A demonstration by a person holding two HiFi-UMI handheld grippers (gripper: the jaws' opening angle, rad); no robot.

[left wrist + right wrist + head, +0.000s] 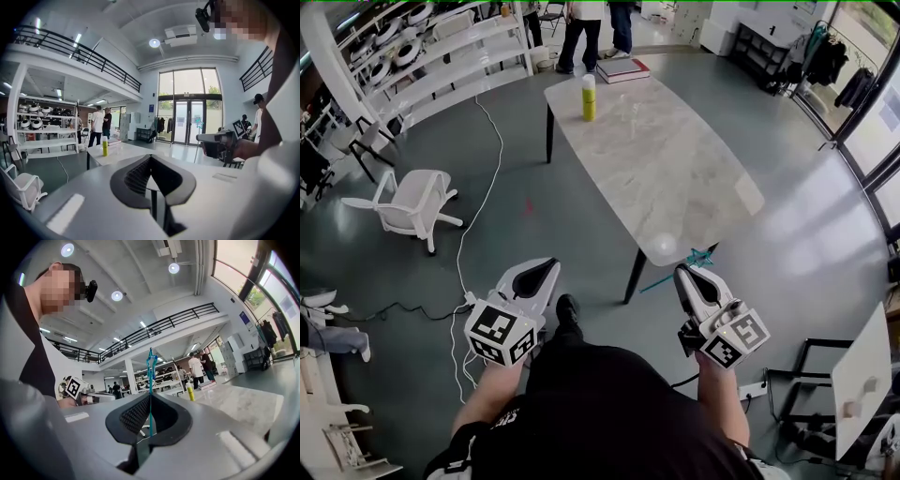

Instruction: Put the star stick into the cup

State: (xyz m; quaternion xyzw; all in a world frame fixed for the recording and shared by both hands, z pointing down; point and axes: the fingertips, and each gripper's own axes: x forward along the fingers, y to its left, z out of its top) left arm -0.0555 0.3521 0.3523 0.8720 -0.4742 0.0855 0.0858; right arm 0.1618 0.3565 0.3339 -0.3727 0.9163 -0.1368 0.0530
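The right tool (150, 401) clamps the star stick (151, 376) between its jaws (left tool (151, 164) closed, empty).

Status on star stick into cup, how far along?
Done: the star stick is picked up, clamped in the right gripper. In hand: it is held off the near end of the table. Left: carry it to the cup at the far end and drop it in. The left gripper is shut, empty.

Thin teal star stick (150, 390), clamped between closed fingers (132, 416), star end protruding
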